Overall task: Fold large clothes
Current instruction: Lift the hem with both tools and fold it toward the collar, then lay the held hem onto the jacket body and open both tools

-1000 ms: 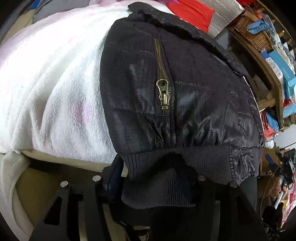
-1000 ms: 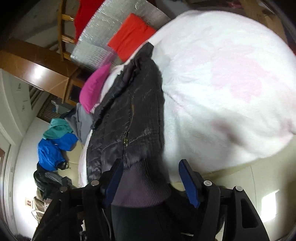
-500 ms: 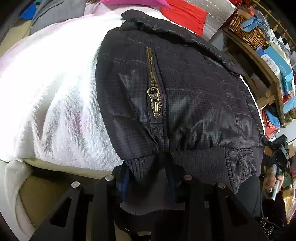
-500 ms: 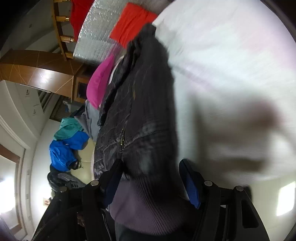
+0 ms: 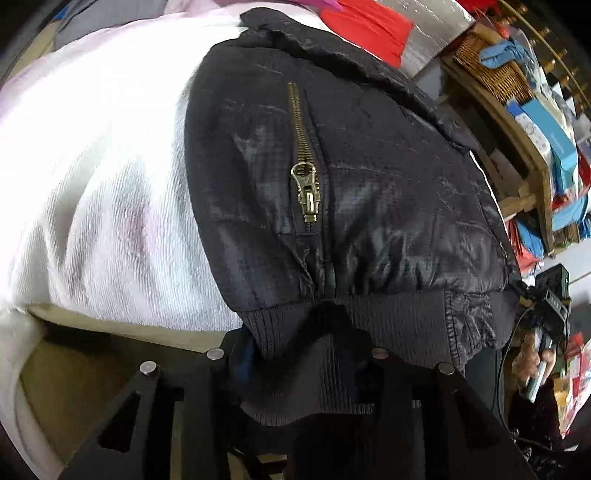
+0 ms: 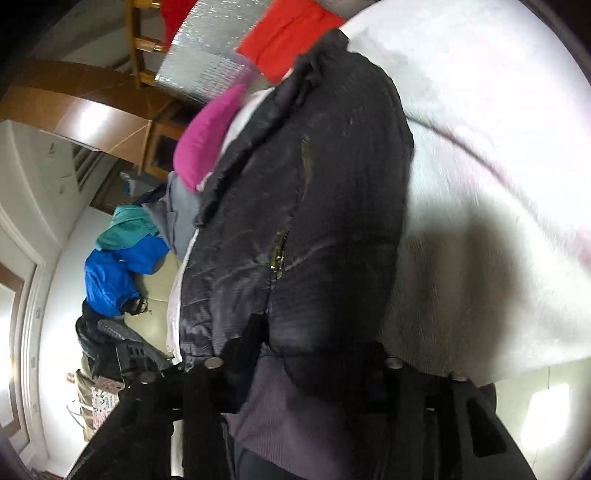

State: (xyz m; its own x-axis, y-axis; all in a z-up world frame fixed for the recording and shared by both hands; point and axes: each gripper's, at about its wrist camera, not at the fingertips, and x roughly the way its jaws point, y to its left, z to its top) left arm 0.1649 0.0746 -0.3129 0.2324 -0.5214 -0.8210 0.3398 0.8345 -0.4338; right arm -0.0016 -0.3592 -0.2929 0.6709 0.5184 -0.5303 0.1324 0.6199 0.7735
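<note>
We hold a black jacket (image 5: 369,177) by its ribbed hem (image 5: 306,369) at the near edge of a bed covered with a white fleece blanket (image 5: 103,177). The left gripper (image 5: 299,362) has its fingers pinching the hem, the knit bunched between them. The right gripper (image 6: 314,369) is closing its fingers around the same hem farther along, and the jacket's corner sits between them; the view there is blurred, so we cannot tell whether the pads press yet.

The jacket lies spread up the blanket, its brass zipper (image 5: 306,192) facing up. Beyond its collar lie a red cloth (image 5: 369,22) and a silver quilted sheet (image 6: 199,70), with a pink garment (image 6: 207,140) and a grey one (image 6: 177,218) beside it.

Past the bed's side stands a wooden shelf (image 5: 524,155) with a wicker basket (image 5: 491,70) and blue boxes (image 5: 554,140). On the other side a blue and green jacket (image 6: 118,262) lies on the pale floor (image 6: 66,295).
</note>
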